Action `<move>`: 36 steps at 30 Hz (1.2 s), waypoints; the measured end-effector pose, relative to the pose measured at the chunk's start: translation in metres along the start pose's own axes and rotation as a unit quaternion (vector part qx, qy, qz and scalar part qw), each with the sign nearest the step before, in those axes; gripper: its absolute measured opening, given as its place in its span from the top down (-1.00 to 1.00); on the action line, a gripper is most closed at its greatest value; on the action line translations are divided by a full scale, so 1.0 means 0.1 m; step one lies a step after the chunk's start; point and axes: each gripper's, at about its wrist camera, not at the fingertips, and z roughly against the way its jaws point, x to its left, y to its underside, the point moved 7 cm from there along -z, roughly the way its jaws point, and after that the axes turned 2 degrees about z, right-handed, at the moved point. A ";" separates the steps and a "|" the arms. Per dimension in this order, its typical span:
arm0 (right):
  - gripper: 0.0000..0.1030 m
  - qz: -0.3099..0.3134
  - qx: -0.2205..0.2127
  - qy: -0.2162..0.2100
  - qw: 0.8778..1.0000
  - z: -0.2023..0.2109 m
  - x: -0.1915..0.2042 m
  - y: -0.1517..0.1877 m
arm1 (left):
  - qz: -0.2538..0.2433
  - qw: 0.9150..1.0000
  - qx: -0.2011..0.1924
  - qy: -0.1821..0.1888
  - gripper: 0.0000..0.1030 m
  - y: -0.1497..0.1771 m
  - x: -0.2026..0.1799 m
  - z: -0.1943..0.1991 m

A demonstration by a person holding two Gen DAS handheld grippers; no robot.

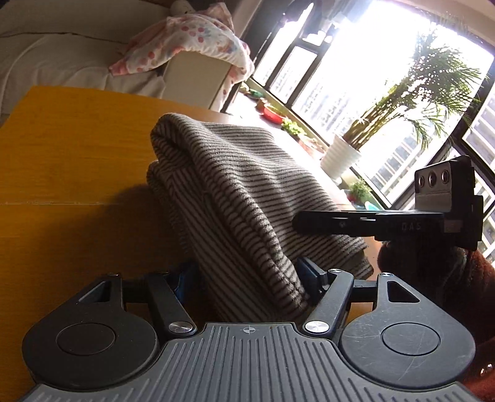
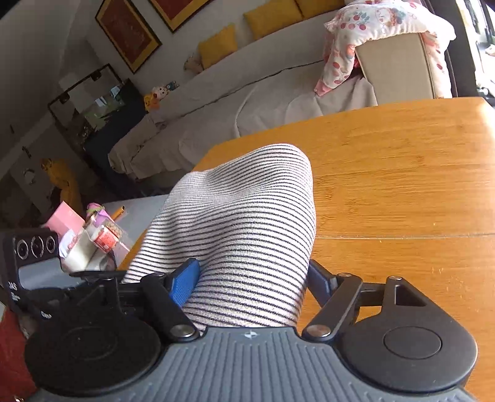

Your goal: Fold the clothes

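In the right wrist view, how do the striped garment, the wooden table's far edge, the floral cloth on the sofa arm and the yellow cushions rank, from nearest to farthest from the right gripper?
1. Striped garment: between the fingers of the right gripper, centre.
2. Wooden table: its far edge, beyond the garment.
3. Floral cloth: on the sofa arm, upper right.
4. Yellow cushions: at the sofa back, top centre.

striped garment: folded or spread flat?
Folded, partly lifted: the striped garment lies doubled over on the table, edges between both hand-held grippers' fingers.
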 end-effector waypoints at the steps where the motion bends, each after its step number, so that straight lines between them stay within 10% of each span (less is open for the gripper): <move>1: -0.44 0.011 0.001 0.005 1.000 -0.09 -0.01 -0.05 | -0.004 1.000 -0.004 -0.007 -0.39 -0.09 0.07 -0.05; 12: -0.42 0.045 -0.057 0.064 0.995 -0.98 -0.33 -0.98 | -0.048 0.990 -0.086 -0.097 -0.30 -1.22 0.63 -0.21; 20: -0.70 0.156 -0.072 0.130 0.977 -1.03 -0.20 -1.09 | -0.027 0.993 -0.112 -0.013 -0.29 -1.87 0.66 -0.47; 23: -0.71 0.239 -0.094 0.190 0.948 -0.90 0.11 -1.06 | 0.002 0.997 -0.078 -0.025 -0.22 -1.82 0.94 -0.80; 31: -0.69 0.322 -0.074 0.175 0.928 -1.22 0.63 -0.76 | 0.032 0.994 -0.097 -0.042 -0.13 -1.73 1.14 -0.68; 36: -0.69 0.268 -0.065 0.143 0.951 -1.00 0.54 -0.82 | 0.001 0.993 -0.089 -0.073 -0.23 -1.44 0.87 -0.33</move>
